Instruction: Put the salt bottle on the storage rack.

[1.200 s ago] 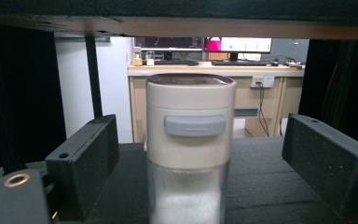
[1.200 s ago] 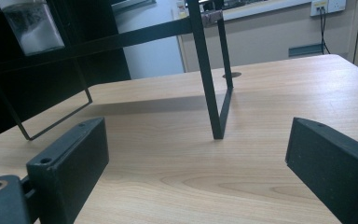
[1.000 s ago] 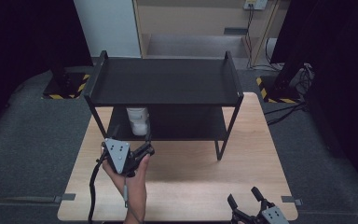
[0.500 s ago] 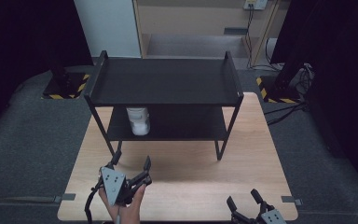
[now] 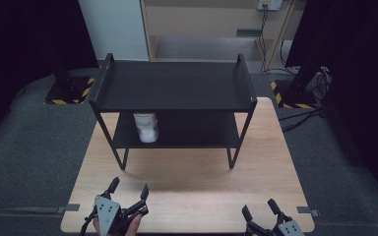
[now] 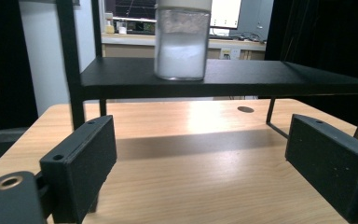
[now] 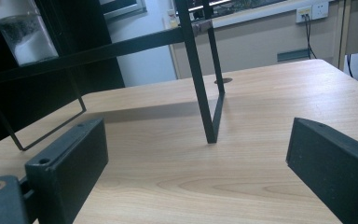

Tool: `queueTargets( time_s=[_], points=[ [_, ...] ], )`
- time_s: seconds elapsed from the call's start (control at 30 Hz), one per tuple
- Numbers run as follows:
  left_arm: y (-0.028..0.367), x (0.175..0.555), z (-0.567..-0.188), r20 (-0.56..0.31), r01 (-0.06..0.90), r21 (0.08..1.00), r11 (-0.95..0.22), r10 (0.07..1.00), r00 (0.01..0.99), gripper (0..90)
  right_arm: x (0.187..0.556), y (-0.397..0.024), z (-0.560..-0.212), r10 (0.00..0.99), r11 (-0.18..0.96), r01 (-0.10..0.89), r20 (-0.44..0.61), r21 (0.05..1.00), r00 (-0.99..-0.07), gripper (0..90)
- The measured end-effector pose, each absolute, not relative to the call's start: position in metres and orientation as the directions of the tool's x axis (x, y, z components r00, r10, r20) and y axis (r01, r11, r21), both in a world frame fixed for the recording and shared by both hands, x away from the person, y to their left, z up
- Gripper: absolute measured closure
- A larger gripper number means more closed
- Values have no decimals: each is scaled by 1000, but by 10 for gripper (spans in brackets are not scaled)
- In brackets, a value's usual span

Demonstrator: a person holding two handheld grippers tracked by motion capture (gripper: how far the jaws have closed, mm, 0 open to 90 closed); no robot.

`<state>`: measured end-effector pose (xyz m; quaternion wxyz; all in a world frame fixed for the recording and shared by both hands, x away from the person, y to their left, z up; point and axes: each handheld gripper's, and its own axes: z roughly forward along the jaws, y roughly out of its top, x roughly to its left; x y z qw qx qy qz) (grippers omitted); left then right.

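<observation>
A clear jar of white powder (image 5: 146, 127) stands upright on the lower shelf of a black two-tier rack (image 5: 172, 86), toward its left end. From the left gripper view the jar (image 6: 182, 39) rests on the shelf edge straight ahead, well beyond the jaws. My left gripper (image 5: 128, 187) is low over the table's front left, open, nothing between its jaws. At the front right edge my right gripper (image 5: 260, 210) is open and empty too. Its view shows the jar (image 7: 23, 32) at the upper left and a rack leg (image 7: 205, 93) ahead.
The wooden table (image 5: 187, 182) carries the rack across its far half. Dark carpet surrounds it. Black stands with yellow-striped bases (image 5: 69, 91) flank the far corners, and cables (image 5: 300, 115) lie at the right. A white panel and a wooden cabinet stand behind.
My left gripper has drawn back from in front of the rack's lower shelf toward the table's front edge and come down lower. The jar stays on the shelf. The right gripper has not moved.
</observation>
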<state>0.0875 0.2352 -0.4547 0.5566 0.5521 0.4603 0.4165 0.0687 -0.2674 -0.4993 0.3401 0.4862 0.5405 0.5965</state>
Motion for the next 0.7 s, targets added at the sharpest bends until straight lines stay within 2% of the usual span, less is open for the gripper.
queueTargets(
  time_s=[0.2, 0.5, 0.7],
  points=[
    [247, 80, -459, -67, 46, 997, 58, 975, 210, 78, 72, -263, -499, 932, -177, 117, 205, 977, -300, 53],
    [275, 71, -473, -9, 28, 1000, 4, 983, 184, 78, 69, -262, -503, 938, -174, 108, 198, 979, -283, 51],
    [285, 67, -477, -5, 29, 1000, 0, 984, 177, 78, 63, -268, -505, 948, -176, 108, 198, 978, -249, 51]
  ],
)
